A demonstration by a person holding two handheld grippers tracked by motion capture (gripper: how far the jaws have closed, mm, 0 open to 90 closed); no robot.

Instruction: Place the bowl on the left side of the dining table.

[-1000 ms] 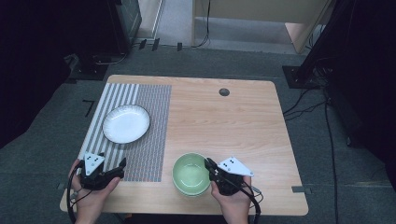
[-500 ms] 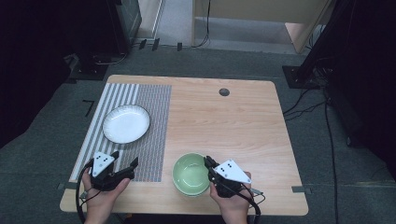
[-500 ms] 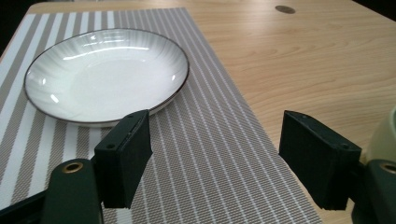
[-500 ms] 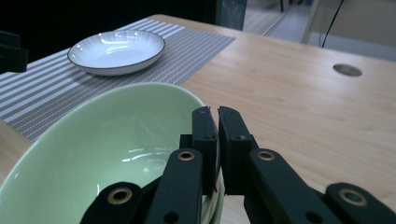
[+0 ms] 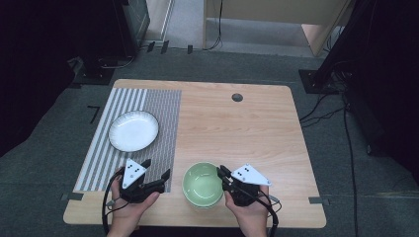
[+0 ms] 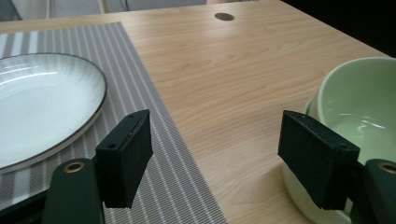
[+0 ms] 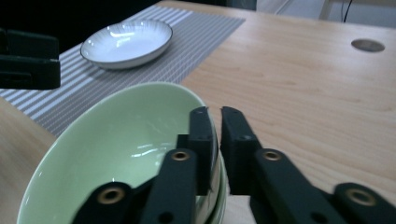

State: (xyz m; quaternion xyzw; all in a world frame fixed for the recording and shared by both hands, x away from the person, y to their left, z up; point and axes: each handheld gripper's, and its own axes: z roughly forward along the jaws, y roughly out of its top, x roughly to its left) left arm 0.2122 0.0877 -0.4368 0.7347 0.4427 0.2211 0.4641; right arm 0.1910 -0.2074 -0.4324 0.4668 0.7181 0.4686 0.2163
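1. In the right gripper view we lose the near part of the green bowl (image 7: 126,154) behind the right gripper (image 7: 216,140): its jaws straddle the rim, and whether the pads press on it we cannot tell.
2. In the left gripper view the bowl (image 6: 355,107) runs off the right edge, and one black pad (image 6: 317,158) covers its near wall.
3. Left of the bowl, the white plate (image 6: 42,102) is cut by the left edge.
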